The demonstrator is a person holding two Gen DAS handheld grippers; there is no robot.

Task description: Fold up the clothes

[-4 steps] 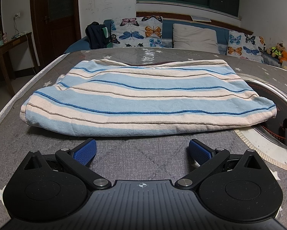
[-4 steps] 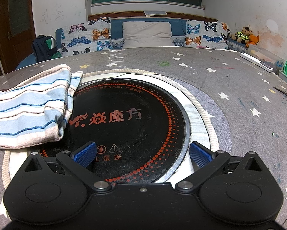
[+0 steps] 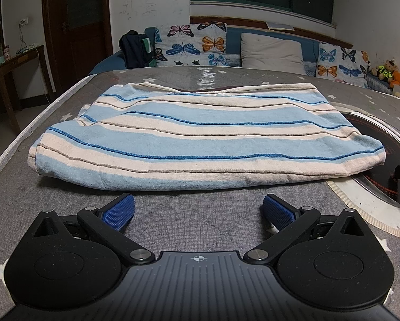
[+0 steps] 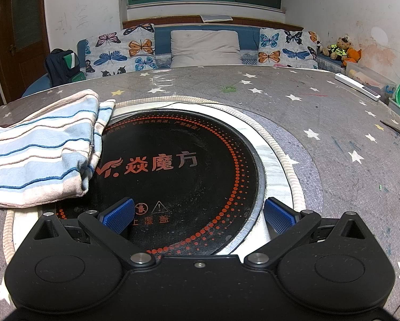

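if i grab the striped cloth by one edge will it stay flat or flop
Probably flop: the striped cloth is soft knit, lying in limp folded layers, so free layers would likely sag and unfold. It looks light. One end lies on the smooth black cooktop, where it may slide easily.

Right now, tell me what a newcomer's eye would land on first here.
First, the folded blue-and-cream striped garment lying on the grey star-print table cover, ahead of the open left tool. Next, the round black induction cooktop with orange dots set into the table; the garment's right end overlaps its edge.
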